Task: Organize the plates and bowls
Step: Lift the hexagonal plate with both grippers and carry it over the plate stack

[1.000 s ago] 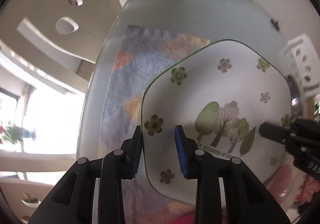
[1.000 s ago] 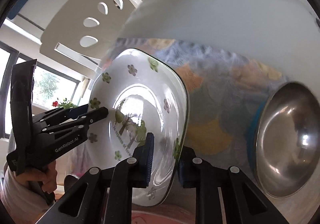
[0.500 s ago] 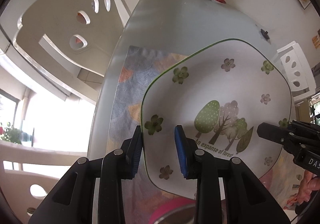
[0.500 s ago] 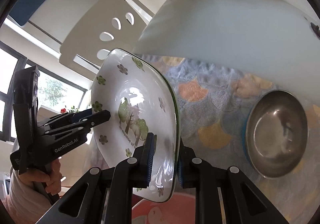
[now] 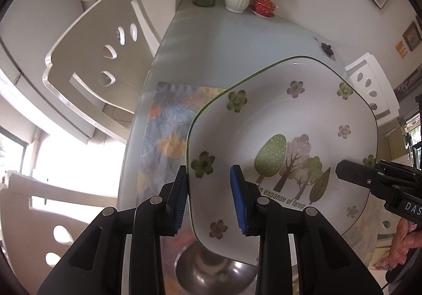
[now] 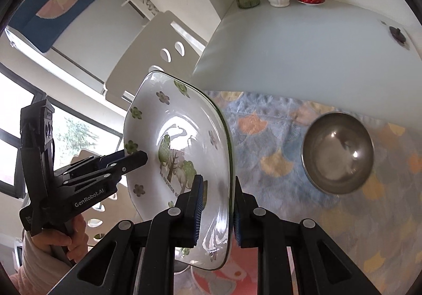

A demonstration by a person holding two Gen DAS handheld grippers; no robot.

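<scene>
White porcelain, green-rimmed and printed with trees and flowers, the plate point(image 5: 284, 136) hangs in the air between two claws, clear of the table point(image 6: 303, 52). Each claw bites an opposite edge: the left claw point(image 5: 209, 200) has one blue pad point(image 5: 237, 200) on the printed face and the other behind the rim, and the right claw point(image 6: 217, 212) is clamped narrow across the facing rim, so the plate spans the gap from one to the other. In the right wrist view it tilts steeply, its hollow turned toward the left claw.

What matters next, I judge, is what lies underneath. A steel bowl point(image 6: 337, 152) sits on the patterned mat point(image 6: 263, 136), below and to the right of the right claw, and just under the near edge of the plate as the left claw sees it. Both claws seem equally placed; neither can let go first without the plate swinging.
</scene>
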